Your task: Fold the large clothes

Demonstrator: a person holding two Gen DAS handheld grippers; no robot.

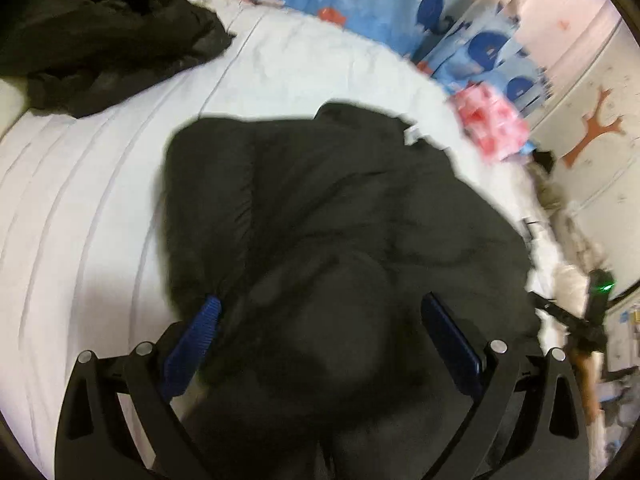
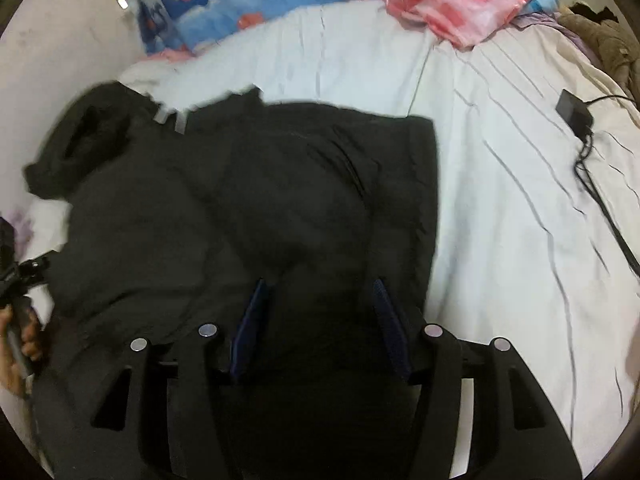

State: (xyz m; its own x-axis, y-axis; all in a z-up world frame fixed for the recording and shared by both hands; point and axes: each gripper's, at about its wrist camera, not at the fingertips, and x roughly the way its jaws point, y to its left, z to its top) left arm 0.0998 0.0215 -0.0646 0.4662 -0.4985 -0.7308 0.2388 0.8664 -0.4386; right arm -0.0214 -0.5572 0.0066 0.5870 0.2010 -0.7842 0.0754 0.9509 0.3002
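Under the right gripper (image 2: pixel 320 296), black jacket (image 2: pixel 248 184)

1. The black jacket (image 2: pixel 248 208) covers the near middle of the white bed (image 2: pixel 500 208); both grippers hang over its near edge.
2. To the jacket's right lies a broad bare stretch of sheet, open for passing.
3. Further right, a black adapter (image 2: pixel 573 109) and its cable (image 2: pixel 600 196) run along the sheet.
4. Far side: a pink bag (image 2: pixel 460 4) and a blue patterned quilt (image 2: pixel 224 8) crowd the wall.
5. In the left wrist view, a second dark garment (image 1: pixel 104 32) heaps at far left; bare sheet lies between it and the jacket.
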